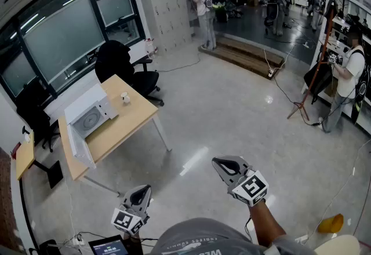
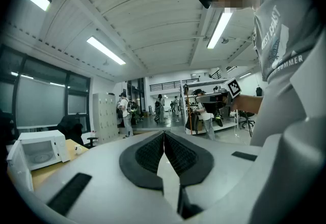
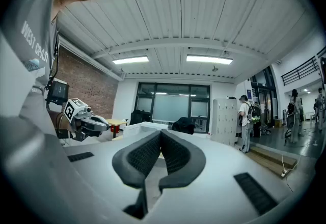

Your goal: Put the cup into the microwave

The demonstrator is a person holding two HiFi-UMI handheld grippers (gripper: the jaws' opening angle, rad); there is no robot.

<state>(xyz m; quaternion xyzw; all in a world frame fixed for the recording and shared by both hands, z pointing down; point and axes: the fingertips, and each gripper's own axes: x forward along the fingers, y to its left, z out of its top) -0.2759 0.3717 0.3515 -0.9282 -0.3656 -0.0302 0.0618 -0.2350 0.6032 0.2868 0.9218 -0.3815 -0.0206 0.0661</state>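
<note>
Left gripper view: your left gripper (image 2: 164, 134) has its jaws closed pad to pad, with nothing between them. The right gripper view reports the same of your right gripper (image 3: 161, 133): pads together, empty. Both grippers are held roughly level in front of your body, over bare floor.

Location of the task item: the cup (image 1: 124, 97) stands upright on the table (image 1: 136, 120), near the microwave (image 1: 93, 115) but apart from it, on the side away from its door. Nothing touches the cup.

Condition of the microwave: it sits on the same table, and its door (image 1: 76, 146) appears to hang open, swung out at the side away from the cup. The inside cannot be made out from where you stand.

Your position: well apart from the microwave, with open floor between you and it. A black chair (image 1: 124, 65) stands beyond the microwave, behind the cup's end of the table. People stand much farther off, none of them near the microwave.

Progress assessment: no step of the task is done. The cup is neither gripped nor moved. Outstanding, in my judgement: close the distance to the microwave, open one gripper, take the cup, carry it past the open door, set it down inside and let go. The open door, if confirmed at close range, spares you one step.
</note>
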